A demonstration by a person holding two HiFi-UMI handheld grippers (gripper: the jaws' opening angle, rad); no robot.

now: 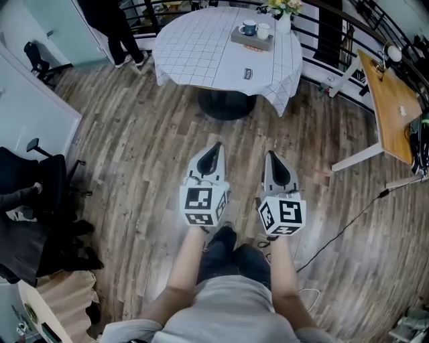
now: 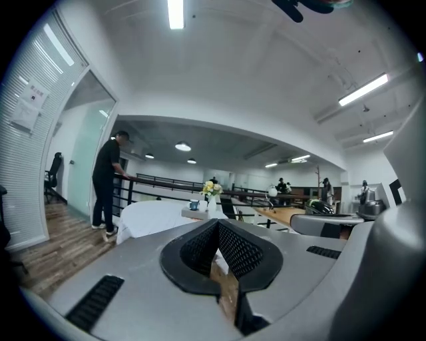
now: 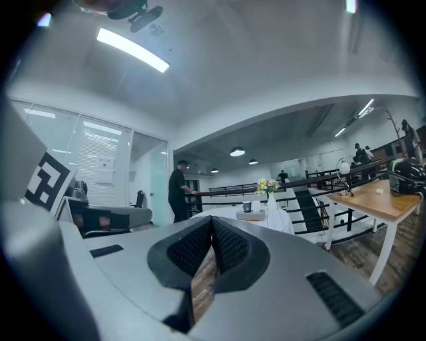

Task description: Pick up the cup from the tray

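Observation:
A blue cup (image 1: 249, 28) and a white cup (image 1: 263, 31) stand on a small tray (image 1: 253, 41) at the far right of a round table with a white checked cloth (image 1: 208, 47). My left gripper (image 1: 216, 147) and right gripper (image 1: 271, 155) are held side by side over the wooden floor, well short of the table, both shut and empty. In the left gripper view the blue cup (image 2: 194, 205) is small and distant past the shut left gripper (image 2: 217, 223). The right gripper view shows the tray (image 3: 251, 216) and blue cup (image 3: 247, 207) far beyond the shut right gripper (image 3: 212, 220).
A vase of flowers (image 1: 284, 13) stands beside the tray. A person in black (image 1: 114, 27) stands by the railing left of the table. A wooden desk (image 1: 392, 100) is at the right, a black office chair (image 1: 40, 194) at the left, and a cable (image 1: 348, 224) crosses the floor.

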